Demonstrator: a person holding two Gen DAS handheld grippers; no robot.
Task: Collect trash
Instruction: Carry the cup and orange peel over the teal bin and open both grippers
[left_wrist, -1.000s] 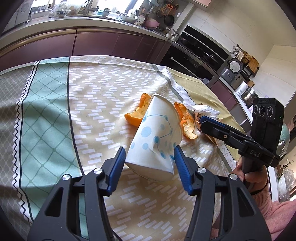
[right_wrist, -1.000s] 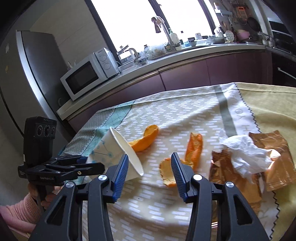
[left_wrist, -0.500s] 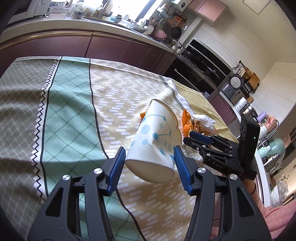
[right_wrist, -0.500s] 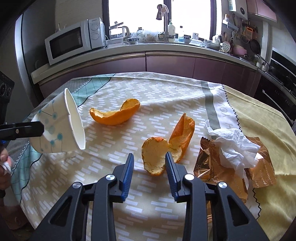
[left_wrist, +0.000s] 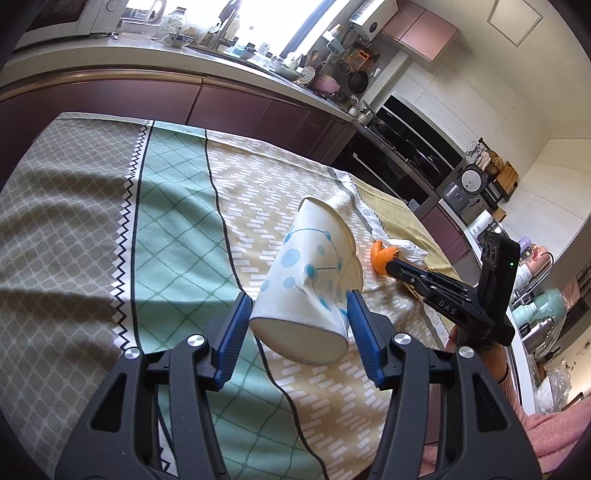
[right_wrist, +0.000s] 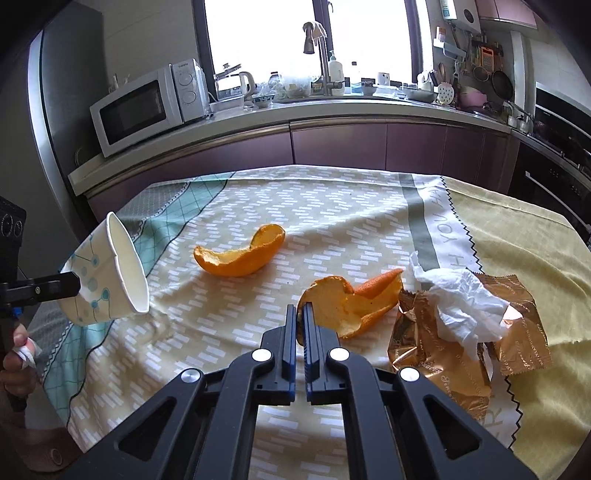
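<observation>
On the cloth-covered desk (right_wrist: 332, 221), the right hand-held gripper (right_wrist: 300, 314) has just closed, pinching an orange peel (right_wrist: 347, 306); the left hand-held gripper (left_wrist: 299, 314) clamps a tilted paper cup (left_wrist: 314, 273).

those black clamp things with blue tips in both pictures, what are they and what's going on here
Each is a hand-held gripper: a person holds one per hand, with a camera looking along its fingers, so each picture is one gripper's view. The left hand-held gripper squeezes a white paper cup with blue dots, lifted and tilted. The right hand-held gripper has just been closing and now pinches the edge of a curled orange peel piece. On the patterned tablecloth lie another orange peel, a crumpled white tissue and a shiny copper-coloured foil wrapper. It looks like trash being gathered.
</observation>
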